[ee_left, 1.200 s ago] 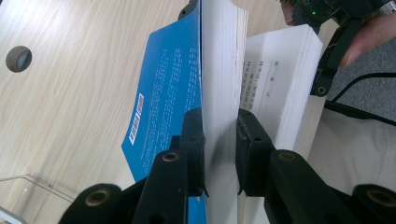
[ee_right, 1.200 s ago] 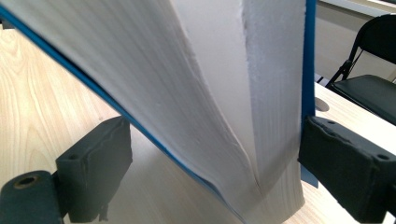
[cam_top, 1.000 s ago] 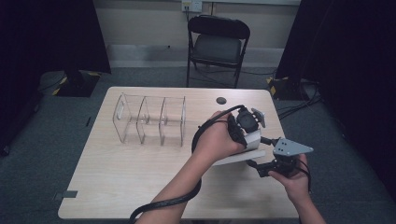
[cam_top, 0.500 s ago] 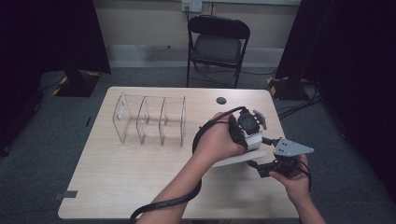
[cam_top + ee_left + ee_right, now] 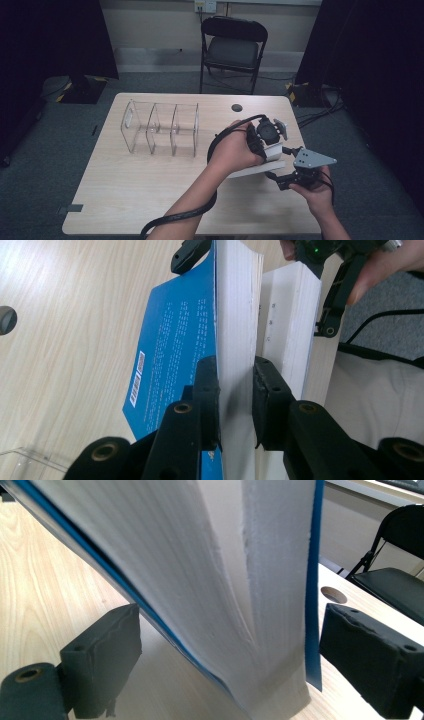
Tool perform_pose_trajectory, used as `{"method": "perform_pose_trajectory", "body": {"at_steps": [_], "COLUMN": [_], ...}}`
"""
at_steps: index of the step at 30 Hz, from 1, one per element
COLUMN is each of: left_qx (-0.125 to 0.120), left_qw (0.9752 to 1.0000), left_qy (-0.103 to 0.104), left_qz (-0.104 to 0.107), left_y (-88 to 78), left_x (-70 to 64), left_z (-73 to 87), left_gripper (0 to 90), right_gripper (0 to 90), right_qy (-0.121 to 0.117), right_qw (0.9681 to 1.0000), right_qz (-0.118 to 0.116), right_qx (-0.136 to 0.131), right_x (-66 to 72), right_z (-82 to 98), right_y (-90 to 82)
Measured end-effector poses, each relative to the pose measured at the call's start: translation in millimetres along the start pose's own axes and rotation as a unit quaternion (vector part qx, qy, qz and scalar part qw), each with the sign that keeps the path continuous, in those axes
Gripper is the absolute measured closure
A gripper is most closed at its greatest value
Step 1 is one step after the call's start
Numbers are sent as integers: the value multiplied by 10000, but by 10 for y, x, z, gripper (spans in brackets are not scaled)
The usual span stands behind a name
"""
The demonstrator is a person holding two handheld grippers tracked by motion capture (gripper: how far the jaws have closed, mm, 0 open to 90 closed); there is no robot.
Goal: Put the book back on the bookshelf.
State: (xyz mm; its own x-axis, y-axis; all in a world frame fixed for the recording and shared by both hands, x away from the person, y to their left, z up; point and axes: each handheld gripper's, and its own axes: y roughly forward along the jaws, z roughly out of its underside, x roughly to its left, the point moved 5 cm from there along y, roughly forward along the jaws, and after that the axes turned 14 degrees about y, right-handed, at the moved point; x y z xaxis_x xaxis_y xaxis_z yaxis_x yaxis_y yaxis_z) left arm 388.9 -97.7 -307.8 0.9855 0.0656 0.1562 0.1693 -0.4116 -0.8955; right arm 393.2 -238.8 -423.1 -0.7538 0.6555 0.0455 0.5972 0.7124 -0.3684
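Nothing has moved: both grippers hold still right of the rack (image 5: 160, 129).
Left gripper (image 5: 235, 405) pinches the book (image 5: 235, 315); right gripper (image 5: 225, 665) stands spread around it. Close before lifting toward the rack.

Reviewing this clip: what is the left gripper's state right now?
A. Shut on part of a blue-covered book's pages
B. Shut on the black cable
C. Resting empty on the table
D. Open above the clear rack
A: in the left gripper view the left gripper has both jaws pressed on a block of white pages of the blue-covered book.
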Motion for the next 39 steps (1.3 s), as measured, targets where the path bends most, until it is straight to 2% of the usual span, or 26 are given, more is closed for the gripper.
{"method": "perform_pose_trajectory", "body": {"at_steps": [3,7,10,11,12,14,15,16,18,20,21,22,23,24,25,26,28,30,34,35,39], "left_qx": [-80,-98,-67,-73,-68,-93,-136,-168,-278,-394,-518,-757,-1031,-1103,-966,-741,-751,-770,-791,-782,-890], "left_qw": [9999,9999,9999,9999,10000,9999,9998,9998,9995,9990,9981,9966,9942,9930,9936,9952,9950,9944,9944,9946,9939], "left_qy": [-74,-18,-15,-37,-3,4,48,60,25,200,314,272,178,253,402,429,441,415,303,272,188], "left_qz": [27,56,90,95,69,90,137,120,167,44,-77,-170,-248,-348,-428,-477,-495,-587,-628,-619,-627], "left_y": [-1,-5,-7,-7,-13,-19,-22,-22,-23,-33,-65,-117,-187,-254,-295,-328,-331,-339,-353,-363,-446], "left_x": [10,29,36,35,37,30,30,36,60,80,89,102,111,124,132,150,157,179,201,206,226], "left_z": [7,8,7,5,4,-5,-11,-17,-12,-14,-30,-59,-93,-106,-104,-81,-65,-18,95,119,180], "left_gripper": [755,756,756,756,755,741,741,726,705,694,672,528,528,490,475,397,321,297,271,238,215], "right_gripper": [95,129,148,191,255,440,440,496,528,533,540,547,547,547,547,547,547,547,548,550,556], "right_qy": [-51,-223,-290,-276,-207,-157,-157,-201,-311,-231,-212,-95,-95,-28,-32,40,91,136,217,251,356], "right_qw": [10000,9987,9982,9979,9969,9941,9941,9924,9926,9921,9921,9920,9920,9917,9918,9918,9917,9917,9911,9906,9900], "right_qz": [-84,-442,-513,-557,-735,-1040,-1040,-1179,-1141,-1199,-1202,-1227,-1227,-1252,-1250,-1243,-1249,-1242,-1258,-1275,-1299], "right_qx": [2,86,121,167,214,263,263,283,269,287,283,275,275,278,263,305,298,304,381,421,432], "right_x": [-16,11,34,41,54,90,90,119,151,133,130,106,106,99,90,92,80,73,64,63,45], "right_z": [-16,-68,-89,-94,-96,-88,-88,-83,-92,-95,-96,-91,-91,-85,-90,-94,-102,-105,-125,-143,-174], "right_y": [14,53,78,88,80,62,62,64,68,71,70,66,66,65,70,68,73,72,79,83,79]}}
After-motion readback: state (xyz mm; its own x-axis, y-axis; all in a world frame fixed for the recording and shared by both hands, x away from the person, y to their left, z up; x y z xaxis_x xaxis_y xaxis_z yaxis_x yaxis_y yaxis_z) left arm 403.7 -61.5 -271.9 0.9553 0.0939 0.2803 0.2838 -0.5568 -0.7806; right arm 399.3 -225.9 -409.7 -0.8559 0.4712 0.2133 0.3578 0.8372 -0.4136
